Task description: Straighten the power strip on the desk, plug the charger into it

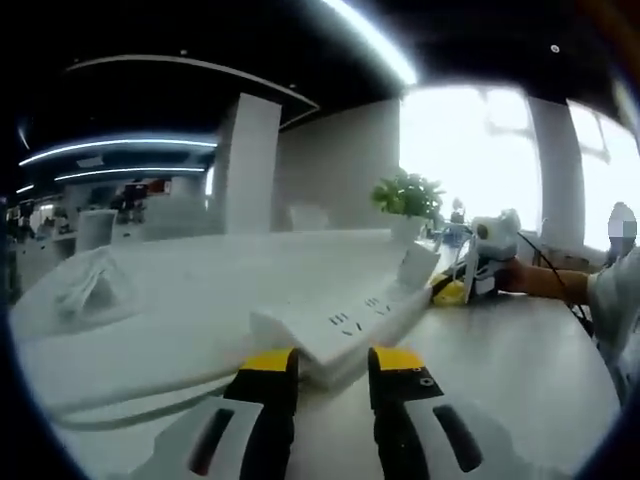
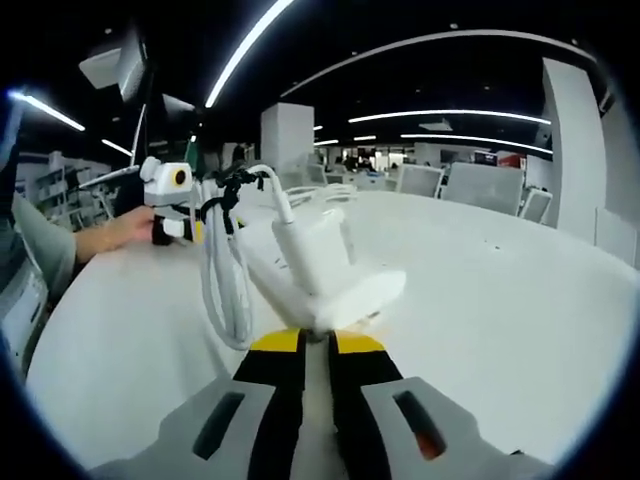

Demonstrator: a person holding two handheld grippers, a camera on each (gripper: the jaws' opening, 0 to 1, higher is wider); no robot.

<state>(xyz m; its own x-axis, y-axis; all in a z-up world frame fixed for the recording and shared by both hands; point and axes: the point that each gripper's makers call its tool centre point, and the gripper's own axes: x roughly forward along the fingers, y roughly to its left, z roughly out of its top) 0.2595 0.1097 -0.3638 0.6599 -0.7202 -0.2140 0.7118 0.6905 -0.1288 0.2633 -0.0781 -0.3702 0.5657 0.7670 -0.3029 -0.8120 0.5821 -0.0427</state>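
Power strip [image 1: 345,325]: a long white bar with dark socket slots, lying at an angle across the centre of the left gripper view on the white table [image 1: 520,370]. Left tool [image 1: 332,362], jaws apart, stands just before its near end. Charger [image 2: 325,265]: a white block with a looped white cable [image 2: 225,280], centre of the right gripper view, clamped by the right tool [image 2: 315,343]. A potted plant [image 1: 408,200] sits upper right.

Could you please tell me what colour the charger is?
White; the charger shows best in the right gripper view.
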